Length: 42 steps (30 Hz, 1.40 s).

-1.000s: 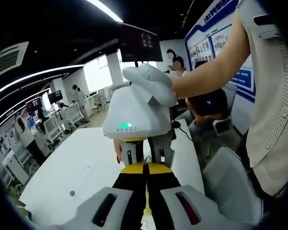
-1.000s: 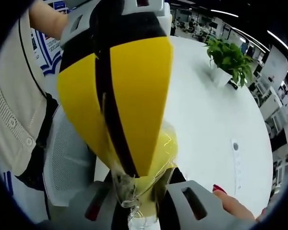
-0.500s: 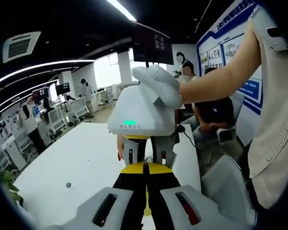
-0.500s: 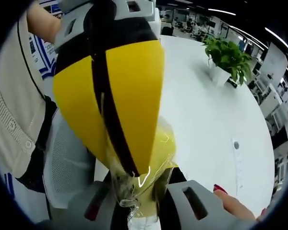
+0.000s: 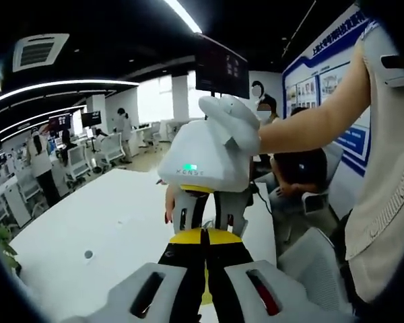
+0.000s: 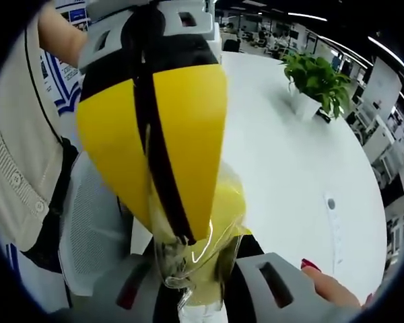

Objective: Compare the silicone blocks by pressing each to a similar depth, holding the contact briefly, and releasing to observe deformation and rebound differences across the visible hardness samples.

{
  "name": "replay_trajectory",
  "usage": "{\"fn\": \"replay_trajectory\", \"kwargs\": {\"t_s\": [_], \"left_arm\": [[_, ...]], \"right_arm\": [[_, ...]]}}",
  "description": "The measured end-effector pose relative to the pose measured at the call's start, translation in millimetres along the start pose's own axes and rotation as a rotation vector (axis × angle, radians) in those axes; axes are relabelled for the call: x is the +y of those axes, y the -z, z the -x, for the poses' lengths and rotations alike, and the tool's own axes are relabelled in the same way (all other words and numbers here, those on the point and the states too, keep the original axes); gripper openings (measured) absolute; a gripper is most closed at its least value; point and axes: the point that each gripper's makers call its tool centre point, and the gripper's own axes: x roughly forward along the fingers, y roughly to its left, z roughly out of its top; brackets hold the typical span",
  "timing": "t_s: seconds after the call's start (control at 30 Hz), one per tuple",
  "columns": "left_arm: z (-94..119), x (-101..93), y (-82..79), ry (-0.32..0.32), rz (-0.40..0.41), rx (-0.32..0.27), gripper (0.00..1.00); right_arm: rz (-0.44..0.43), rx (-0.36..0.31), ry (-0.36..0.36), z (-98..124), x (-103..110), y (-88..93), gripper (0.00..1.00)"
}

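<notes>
Both grippers meet nose to nose above the edge of the white bench (image 5: 87, 222). In the right gripper view, the right gripper (image 6: 200, 269) is pinched on a soft yellow silicone block in clear wrapping (image 6: 212, 222), while the left gripper (image 6: 182, 235), its yellow-and-black jaws pressed together, pokes its tip into that block. A potted green plant (image 6: 314, 75) stands farther along the bench. A white mesh chair (image 6: 87, 229) sits beside it.

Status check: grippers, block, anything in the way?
Left gripper shut, tips pushed into the silicone block. Right gripper shut on the block. Nothing between them; potted plant far off on the white table.
</notes>
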Motion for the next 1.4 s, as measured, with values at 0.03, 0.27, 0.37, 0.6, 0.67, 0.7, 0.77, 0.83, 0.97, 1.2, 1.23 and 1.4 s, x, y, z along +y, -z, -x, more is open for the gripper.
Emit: {"fn": "replay_trajectory", "kwargs": {"t_s": [0.03,0.27,0.37,0.6,0.67,0.7,0.77,0.83,0.97,1.2,1.23,1.4], "left_arm": [[1,0.9,0.0,-0.001,-0.001,-0.002,0.00],[3,1.3,1.2,0.002,0.004,-0.006,0.00],[4,1.3,1.7,0.001,0.000,-0.005,0.00],[6,1.3,4.0,-0.002,0.003,-0.003,0.00],[8,1.9,4.3,-0.006,0.008,-0.006,0.00],[8,2.1,4.6,-0.006,0.010,-0.006,0.00],[9,2.6,5.4,-0.008,0.016,-0.007,0.00],[9,2.7,5.4,-0.009,0.023,-0.013,0.00],[9,2.0,6.7,-0.009,0.027,-0.009,0.00],[9,1.1,7.9,-0.011,0.028,-0.008,0.00],[10,0.9,8.3,-0.012,0.029,-0.007,0.00],[10,1.4,9.9,-0.014,0.031,-0.004,0.00]], "right_arm": [[-0.004,-0.004,-0.001,0,0,-0.6,0.11],[-0.002,-0.015,-0.002,-2,1,-2.6,0.13],[0.004,-0.025,0.004,-2,1,-3.7,0.14],[0.001,-0.047,0.009,-3,1,-5.3,0.17],[0.001,-0.054,0.013,-3,1,-6.0,0.18],[0.004,-0.060,0.018,-3,0,-6.8,0.20],[0.001,-0.072,0.021,-2,0,-8.2,0.22],[-0.011,-0.078,0.015,-1,2,-8.9,0.24],[-0.010,-0.086,0.019,-1,3,-9.5,0.26],[-0.009,-0.098,0.032,0,3,-10.6,0.29],[-0.008,-0.098,0.033,0,3,-10.5,0.30],[-0.014,-0.100,0.035,-1,3,-10.2,0.32]]}}
